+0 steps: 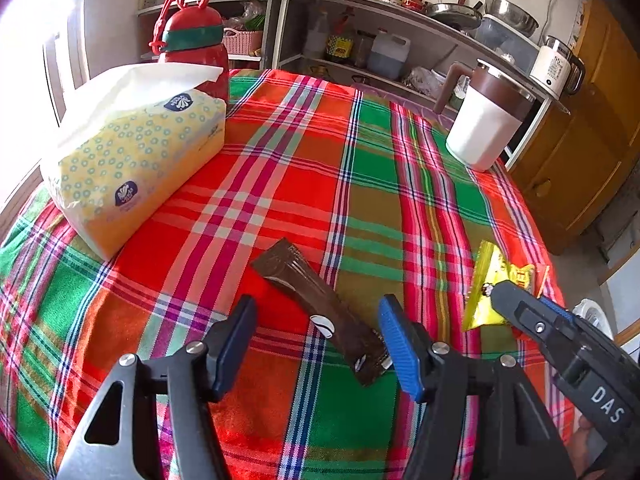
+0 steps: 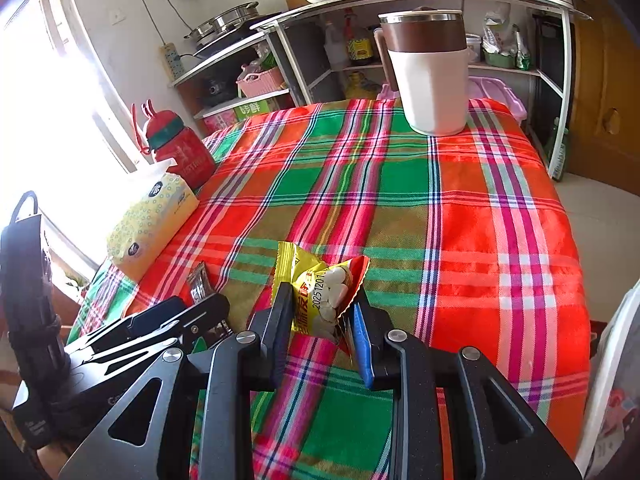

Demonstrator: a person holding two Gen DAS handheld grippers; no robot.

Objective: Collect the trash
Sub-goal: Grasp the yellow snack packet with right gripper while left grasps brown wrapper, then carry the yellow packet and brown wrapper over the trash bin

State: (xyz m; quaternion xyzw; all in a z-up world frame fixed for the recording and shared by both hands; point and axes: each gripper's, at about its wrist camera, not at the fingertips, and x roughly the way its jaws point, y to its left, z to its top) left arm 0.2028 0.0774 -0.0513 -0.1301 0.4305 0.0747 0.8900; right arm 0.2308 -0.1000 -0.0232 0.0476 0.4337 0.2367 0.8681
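A brown snack wrapper lies flat on the plaid tablecloth. My left gripper is open, its fingers on either side of the wrapper's near end, just above the cloth. A yellow and red snack packet sits between the fingers of my right gripper, which are closed onto it from both sides. The same yellow packet and my right gripper show at the right of the left wrist view. A bit of the brown wrapper shows behind my left gripper in the right wrist view.
A yellow tissue pack lies at the left with a red bottle behind it. A white and brown jug stands at the far right of the table. Kitchen shelves stand behind the table. A white bag shows past the table's right edge.
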